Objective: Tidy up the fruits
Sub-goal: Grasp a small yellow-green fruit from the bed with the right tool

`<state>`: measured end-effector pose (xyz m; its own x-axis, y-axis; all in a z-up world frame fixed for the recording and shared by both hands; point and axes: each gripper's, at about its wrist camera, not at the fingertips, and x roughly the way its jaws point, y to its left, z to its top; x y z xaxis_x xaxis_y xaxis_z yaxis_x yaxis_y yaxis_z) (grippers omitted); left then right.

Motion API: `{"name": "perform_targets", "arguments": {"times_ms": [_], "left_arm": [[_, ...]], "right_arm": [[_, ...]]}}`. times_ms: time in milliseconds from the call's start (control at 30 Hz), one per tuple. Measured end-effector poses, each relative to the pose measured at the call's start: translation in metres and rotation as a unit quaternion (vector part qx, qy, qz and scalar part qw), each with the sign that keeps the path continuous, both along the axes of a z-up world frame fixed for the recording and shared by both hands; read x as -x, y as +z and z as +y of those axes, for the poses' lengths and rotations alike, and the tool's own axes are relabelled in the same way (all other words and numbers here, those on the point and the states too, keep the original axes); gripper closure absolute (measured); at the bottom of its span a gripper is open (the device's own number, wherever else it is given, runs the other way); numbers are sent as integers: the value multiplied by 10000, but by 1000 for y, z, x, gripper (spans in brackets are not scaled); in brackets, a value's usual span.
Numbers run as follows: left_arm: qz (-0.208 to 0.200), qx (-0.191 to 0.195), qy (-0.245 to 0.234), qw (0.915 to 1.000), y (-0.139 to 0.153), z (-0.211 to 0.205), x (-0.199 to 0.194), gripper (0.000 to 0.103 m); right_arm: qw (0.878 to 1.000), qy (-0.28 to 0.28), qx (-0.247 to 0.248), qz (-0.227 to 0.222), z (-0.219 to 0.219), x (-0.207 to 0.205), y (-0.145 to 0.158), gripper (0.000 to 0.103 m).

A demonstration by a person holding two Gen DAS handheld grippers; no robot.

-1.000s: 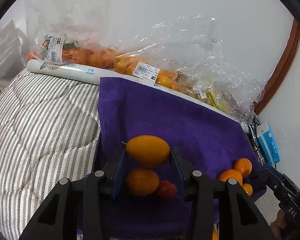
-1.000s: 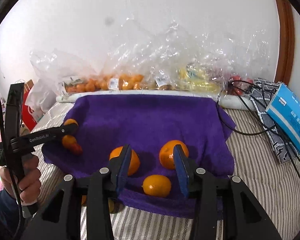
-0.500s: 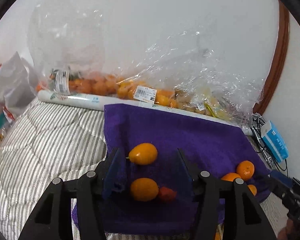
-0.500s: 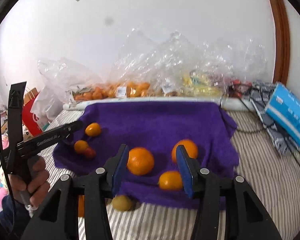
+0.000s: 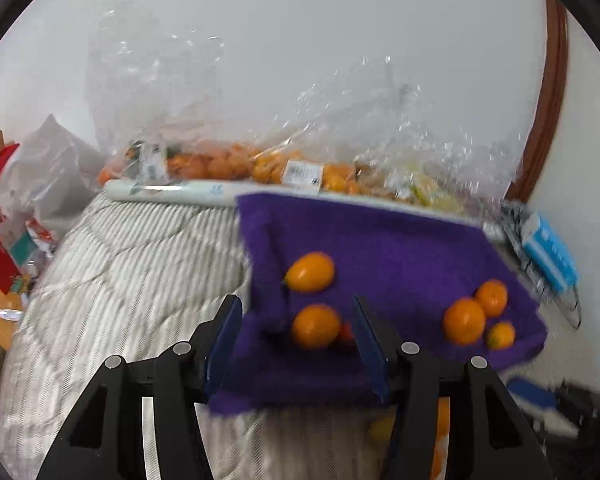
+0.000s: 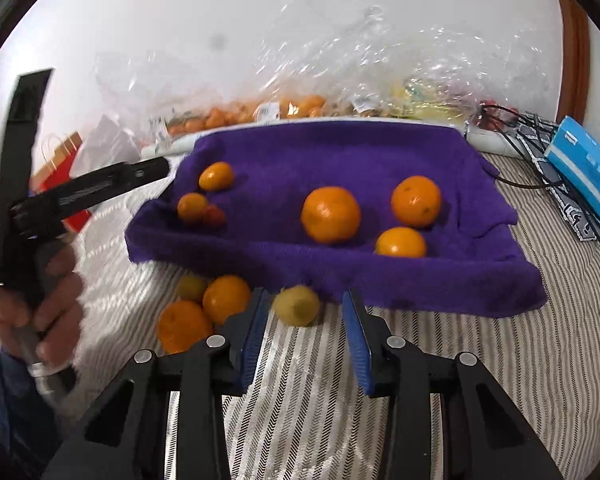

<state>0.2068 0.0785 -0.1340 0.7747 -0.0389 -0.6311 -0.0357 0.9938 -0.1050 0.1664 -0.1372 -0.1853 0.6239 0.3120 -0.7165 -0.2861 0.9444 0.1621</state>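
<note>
Left gripper [image 5: 298, 344] is backing away from the two small oval fruits [image 5: 310, 272] it was working a second ago; jaws apart, nothing held. Both are lying on the purple towel [image 6: 340, 152] at its left end, a small red fruit [image 6: 214, 216] touching one.

Right gripper [image 6: 304, 334] is dropping toward a yellowish fruit [image 6: 296, 305] off the towel's near edge; jaws closing, fruit ahead of the tips, not yet gripped. Judging: sorting is partway.

Three oranges [image 6: 331, 214] are sitting on the towel, two more loose on the striped bedspread [image 6: 480, 360]. Bagged fruit [image 6: 300, 106] is lining the white wall.
</note>
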Motion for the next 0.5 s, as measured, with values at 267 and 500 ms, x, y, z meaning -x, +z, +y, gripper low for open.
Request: {"name": "perform_targets", "arguments": {"times_ms": [267,500], "left_arm": [[104,24,-67,9999,-23,24,31,48],[357,228,-426,9982,-36,17,27,52]], "right_arm": [[9997,12,180,169,14,-15,-21,67],[9988,72,485,65,24,-18,-24,74]]}}
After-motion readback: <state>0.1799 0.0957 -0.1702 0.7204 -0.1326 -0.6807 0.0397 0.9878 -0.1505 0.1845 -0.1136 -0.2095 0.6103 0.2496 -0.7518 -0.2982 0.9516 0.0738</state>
